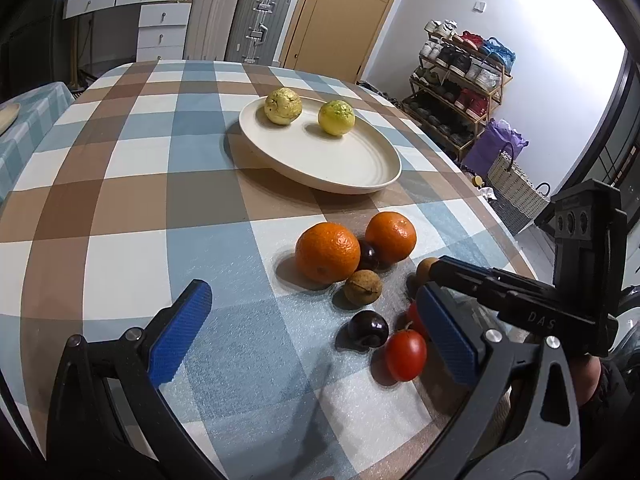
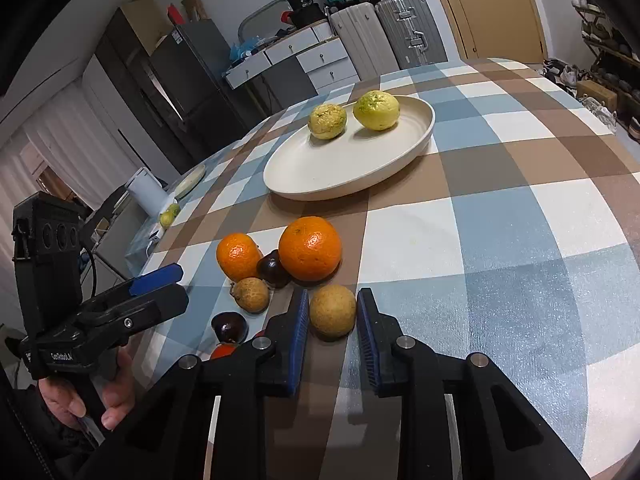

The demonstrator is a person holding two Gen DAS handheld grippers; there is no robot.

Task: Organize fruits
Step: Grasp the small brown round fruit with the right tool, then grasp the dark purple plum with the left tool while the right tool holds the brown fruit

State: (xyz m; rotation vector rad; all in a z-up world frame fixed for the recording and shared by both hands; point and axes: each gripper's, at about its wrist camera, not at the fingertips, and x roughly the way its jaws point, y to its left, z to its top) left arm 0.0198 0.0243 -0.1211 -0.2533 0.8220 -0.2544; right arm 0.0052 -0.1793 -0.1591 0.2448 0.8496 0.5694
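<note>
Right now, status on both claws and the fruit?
Right claw straddling a brown longan, not closed. Left claw open, empty. Two guavas on plate; oranges, plums, tomatoes on cloth. Nothing blocking.

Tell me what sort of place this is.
Most likely a lived-in home, a dining area by the entrance: a table with checked cloth, a loaded shoe rack, suitcases beside a wooden door.

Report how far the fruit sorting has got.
Done: two yellow-green fruits lie on the plate. In hand: the right gripper brackets a brown round fruit, jaws not visibly closed. Left: two oranges and small fruits on the table; left gripper open.
</note>
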